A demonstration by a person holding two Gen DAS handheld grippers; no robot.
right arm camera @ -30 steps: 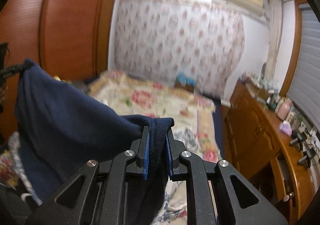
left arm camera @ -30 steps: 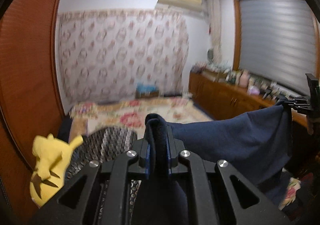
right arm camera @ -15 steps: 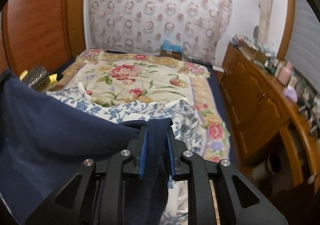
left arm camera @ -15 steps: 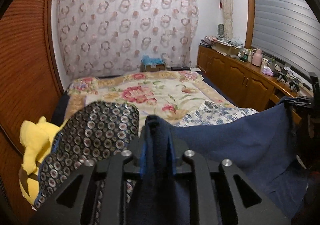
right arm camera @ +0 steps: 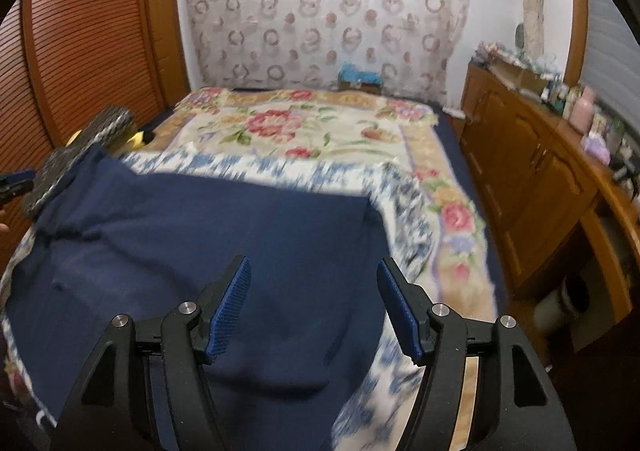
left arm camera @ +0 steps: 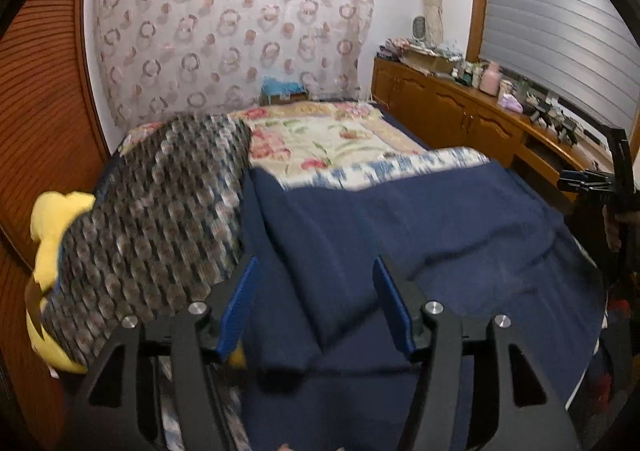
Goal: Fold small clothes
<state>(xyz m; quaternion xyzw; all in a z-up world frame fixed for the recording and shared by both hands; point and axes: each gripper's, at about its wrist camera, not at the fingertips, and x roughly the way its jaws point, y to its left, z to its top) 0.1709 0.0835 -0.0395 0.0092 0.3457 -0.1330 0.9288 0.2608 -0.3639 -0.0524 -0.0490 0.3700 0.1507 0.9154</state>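
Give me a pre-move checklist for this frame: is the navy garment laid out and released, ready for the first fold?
1. Left gripper released: ok; jaws opening, pads clear of the navy garment, though a fold of it lies between them.
2. Right gripper released: ok; jaws opening, cloth beneath, not pinched.
3. Garment resting on the bed: ok; it lies over the blue-and-white patterned cloth.
4. Garment flat: not ok; a raised ridge runs toward the left gripper, with wrinkles near the patterned pillow.
5. Left edge free: cannot tell; it meets the pillow.
6. Near hem visible: cannot tell; hidden behind the grippers.
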